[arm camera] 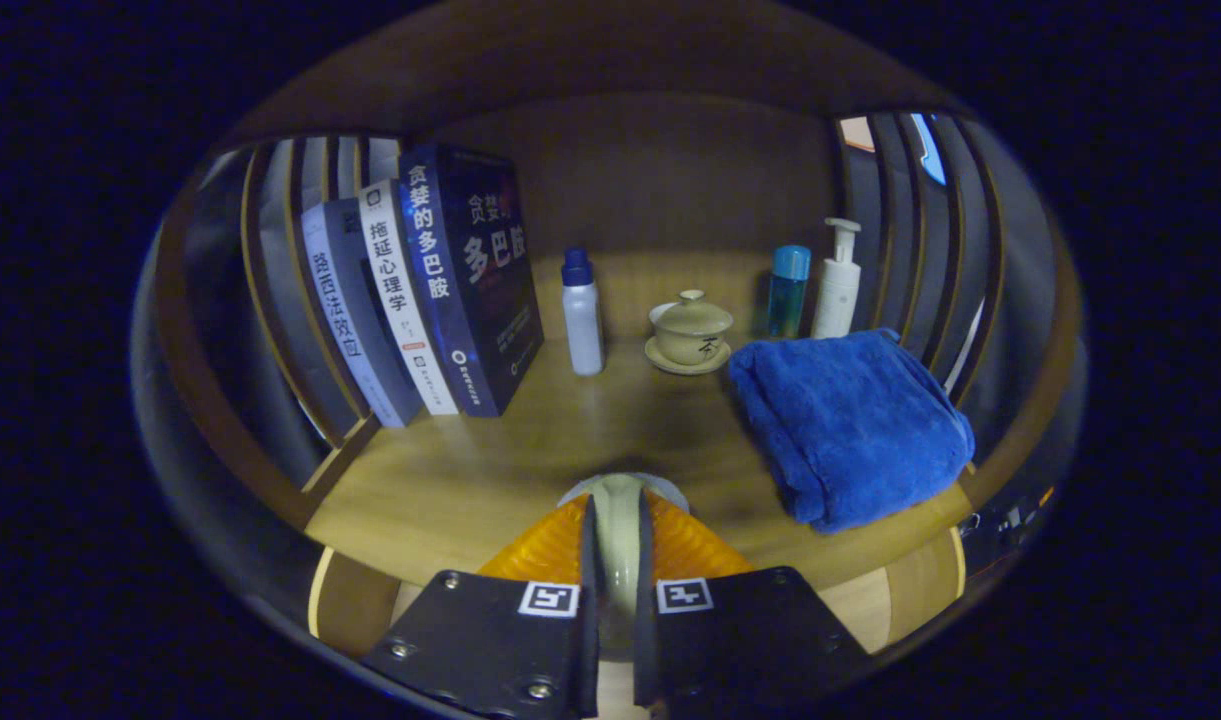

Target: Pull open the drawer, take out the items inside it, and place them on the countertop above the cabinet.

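My gripper (618, 512) is shut on a pale ceramic piece (618, 535), whose thin wall is pinched between both fingers. Its rounded rim pokes out just past the fingertips. I hold it low over the front edge of the wooden countertop (530, 440); whether it touches the wood I cannot tell. Beyond the fingers stands a matching lidded tea bowl on a saucer (690, 332). A folded blue towel (850, 425) lies ahead and to the right of the fingers, close to the front edge.
Three books (425, 290) lean upright at the back left. A white bottle with a blue cap (582, 315) stands beside them. A teal bottle (788, 290) and a white pump bottle (836, 285) stand behind the towel. Slatted walls (910, 230) close both sides.
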Available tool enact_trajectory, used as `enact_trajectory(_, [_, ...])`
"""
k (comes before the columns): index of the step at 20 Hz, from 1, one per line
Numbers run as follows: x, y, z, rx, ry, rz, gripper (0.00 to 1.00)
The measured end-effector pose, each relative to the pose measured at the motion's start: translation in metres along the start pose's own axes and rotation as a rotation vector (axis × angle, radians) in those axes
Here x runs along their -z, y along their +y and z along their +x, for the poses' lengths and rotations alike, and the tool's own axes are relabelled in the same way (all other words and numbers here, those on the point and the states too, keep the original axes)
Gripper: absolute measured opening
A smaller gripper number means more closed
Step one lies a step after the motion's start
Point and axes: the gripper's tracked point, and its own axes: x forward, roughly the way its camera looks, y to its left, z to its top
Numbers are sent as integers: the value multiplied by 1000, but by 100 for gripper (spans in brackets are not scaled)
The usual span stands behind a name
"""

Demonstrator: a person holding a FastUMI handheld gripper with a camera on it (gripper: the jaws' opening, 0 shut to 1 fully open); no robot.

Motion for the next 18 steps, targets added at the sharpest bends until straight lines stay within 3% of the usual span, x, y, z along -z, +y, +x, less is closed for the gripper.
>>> enact_trajectory(5, [-18,-5,31,51,-79,17,14])
enact_trajectory(13, [-34,-6,42,106,-277,-100,15])
enact_trajectory(15, [-30,-5,44,89,-287,-92,20])
enact_trajectory(16, [-15,-4,49,68,-230,-96,23])
enact_trajectory(18, [-27,-7,43,55,-299,-92,36])
